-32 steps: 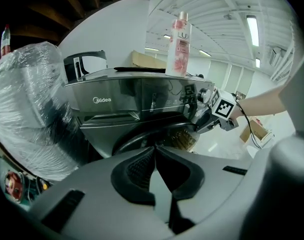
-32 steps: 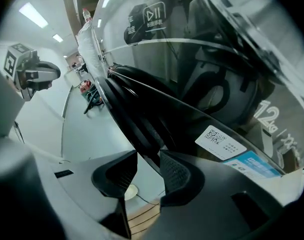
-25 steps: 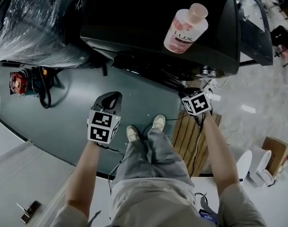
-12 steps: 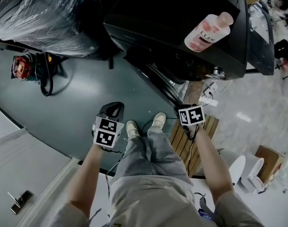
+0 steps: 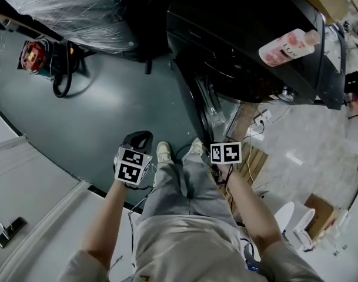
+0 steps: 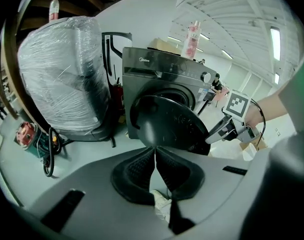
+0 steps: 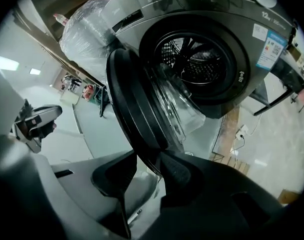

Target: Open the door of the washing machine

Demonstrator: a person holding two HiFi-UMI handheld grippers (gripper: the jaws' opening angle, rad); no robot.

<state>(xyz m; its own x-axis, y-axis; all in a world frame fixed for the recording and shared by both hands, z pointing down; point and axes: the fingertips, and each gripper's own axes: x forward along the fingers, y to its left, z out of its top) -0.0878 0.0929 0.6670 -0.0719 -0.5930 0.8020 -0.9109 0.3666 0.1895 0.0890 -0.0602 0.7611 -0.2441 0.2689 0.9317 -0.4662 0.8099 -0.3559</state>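
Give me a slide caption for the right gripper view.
Right claw, jaws just opening, straddles the rim of the open door; washing machine drum behind.

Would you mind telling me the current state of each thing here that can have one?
washing machine door, swung open.
right gripper, open; its fingers have just been opening, the door's rim between them.
left gripper, shut, empty.
drum, exposed, nothing visible inside.
pink bottle, upright atop the washing machine.
bulky appliance, wrapped in plastic film.
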